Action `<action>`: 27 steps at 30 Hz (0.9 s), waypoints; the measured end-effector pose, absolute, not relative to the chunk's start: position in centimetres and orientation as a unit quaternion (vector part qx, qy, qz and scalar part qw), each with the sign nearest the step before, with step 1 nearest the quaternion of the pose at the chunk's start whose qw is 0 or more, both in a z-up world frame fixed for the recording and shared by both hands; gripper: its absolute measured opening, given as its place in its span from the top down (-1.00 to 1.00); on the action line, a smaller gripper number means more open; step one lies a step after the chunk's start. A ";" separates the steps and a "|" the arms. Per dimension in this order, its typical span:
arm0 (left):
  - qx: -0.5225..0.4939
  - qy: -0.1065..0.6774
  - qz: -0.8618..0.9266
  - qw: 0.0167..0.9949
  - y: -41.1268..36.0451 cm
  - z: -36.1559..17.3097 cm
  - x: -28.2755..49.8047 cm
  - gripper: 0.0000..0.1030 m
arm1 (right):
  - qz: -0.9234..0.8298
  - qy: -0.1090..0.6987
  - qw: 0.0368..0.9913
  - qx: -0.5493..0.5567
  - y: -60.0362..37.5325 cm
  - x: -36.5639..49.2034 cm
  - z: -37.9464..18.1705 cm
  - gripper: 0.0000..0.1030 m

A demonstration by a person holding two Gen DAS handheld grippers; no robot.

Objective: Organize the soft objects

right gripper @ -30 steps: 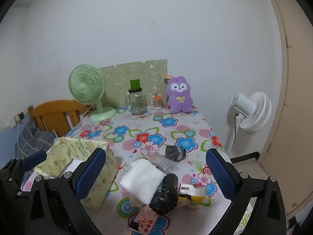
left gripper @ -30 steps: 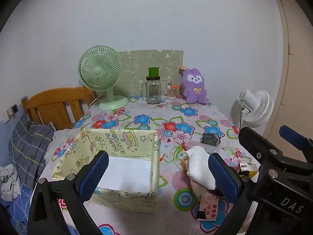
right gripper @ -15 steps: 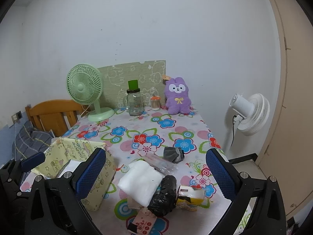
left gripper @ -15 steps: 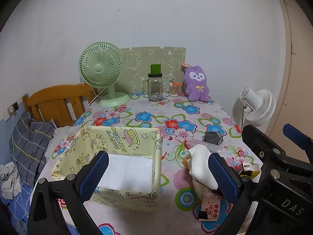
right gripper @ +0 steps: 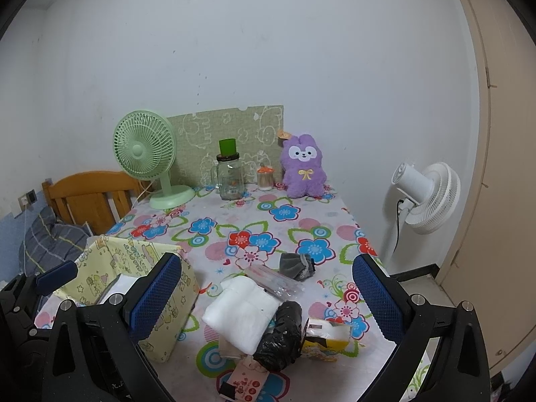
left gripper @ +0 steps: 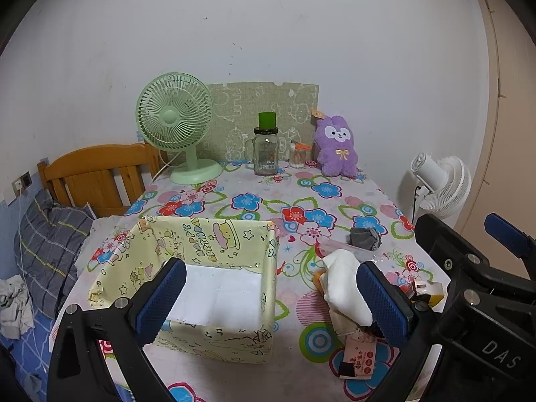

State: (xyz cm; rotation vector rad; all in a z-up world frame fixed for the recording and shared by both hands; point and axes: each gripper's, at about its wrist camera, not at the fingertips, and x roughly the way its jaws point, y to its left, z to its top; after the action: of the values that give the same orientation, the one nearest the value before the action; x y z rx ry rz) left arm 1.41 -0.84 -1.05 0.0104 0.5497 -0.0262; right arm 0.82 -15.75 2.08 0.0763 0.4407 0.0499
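A yellow fabric box (left gripper: 207, 288) with a white bottom stands open on the flowered table, also in the right wrist view (right gripper: 134, 274). A folded white cloth (right gripper: 241, 311) lies right of it, beside a black bundle (right gripper: 281, 335), a grey sock (right gripper: 296, 264) and a yellow packet (right gripper: 326, 335). The white cloth (left gripper: 345, 284) and grey sock (left gripper: 365, 238) show in the left wrist view too. A purple plush bunny (right gripper: 303, 171) sits at the back. My left gripper (left gripper: 268, 301) is open above the box's near side. My right gripper (right gripper: 268, 305) is open above the pile. Both are empty.
A green desk fan (left gripper: 177, 124), a glass jar with green cup (left gripper: 266, 150) and a small jar (right gripper: 264, 177) stand at the back by a green board. A white floor fan (right gripper: 425, 197) stands right of the table. A wooden chair (left gripper: 97, 174) is left. A clear packet (right gripper: 271, 279) and a pink card (right gripper: 246, 382) lie near the pile.
Both grippers have drawn back and risen slightly, so the table looks a little farther. Both stay open. Nothing on the table has moved.
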 end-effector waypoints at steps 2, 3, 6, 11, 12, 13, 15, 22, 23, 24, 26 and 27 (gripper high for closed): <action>0.005 0.269 -0.010 0.963 -0.8 -1.0 1.4 -0.99 | 0.024 0.218 0.975 0.038 -15.7 0.8 2.1 -1.00; 0.003 0.269 -0.011 0.963 -0.7 -0.9 1.4 -0.98 | 0.024 0.218 0.975 0.038 -15.7 0.9 2.1 -1.00; 0.000 0.269 -0.011 0.963 -0.6 -0.9 1.4 -0.98 | 0.023 0.216 0.975 0.037 -15.6 0.8 2.1 -1.00; -0.001 0.269 -0.011 0.963 -0.5 -0.9 1.3 -0.98 | 0.023 0.215 0.976 0.037 -15.5 0.6 2.3 -1.00; -0.001 0.268 -0.012 0.963 -0.6 -0.9 1.3 -0.98 | 0.023 0.214 0.976 0.037 -15.5 0.6 2.3 -1.00; -0.002 0.268 -0.012 0.963 -0.5 -0.9 1.2 -0.98 | 0.023 0.214 0.976 0.037 -15.5 0.6 2.3 -1.00; -0.002 0.267 -0.012 0.964 -0.5 -0.9 1.2 -0.98 | 0.023 0.213 0.976 0.037 -15.6 0.5 2.4 -1.00; -0.003 0.265 -0.013 0.964 -0.3 -0.8 1.0 -0.98 | 0.024 0.211 0.976 0.035 -15.5 0.5 2.5 -1.00; -0.003 0.264 -0.013 0.964 -0.3 -0.7 1.0 -0.98 | 0.023 0.211 0.976 0.036 -15.5 0.5 2.5 -1.00; -0.003 0.264 -0.013 0.964 -0.3 -0.7 1.0 -0.98 | 0.023 0.210 0.977 0.037 -15.5 0.5 2.5 -1.00; -0.003 0.264 -0.013 0.965 -0.3 -0.7 0.9 -0.98 | 0.023 0.210 0.977 0.038 -15.3 0.3 2.5 -1.00; -0.002 0.263 -0.013 0.965 -0.3 -0.7 0.9 -0.98 | 0.023 0.209 0.977 0.037 -15.3 0.3 2.5 -1.00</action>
State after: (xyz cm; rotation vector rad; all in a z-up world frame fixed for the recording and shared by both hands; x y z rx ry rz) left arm 0.95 -0.28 -0.67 -0.0049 0.5325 -0.0254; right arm 0.31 -15.31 2.53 0.0751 0.4219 0.0471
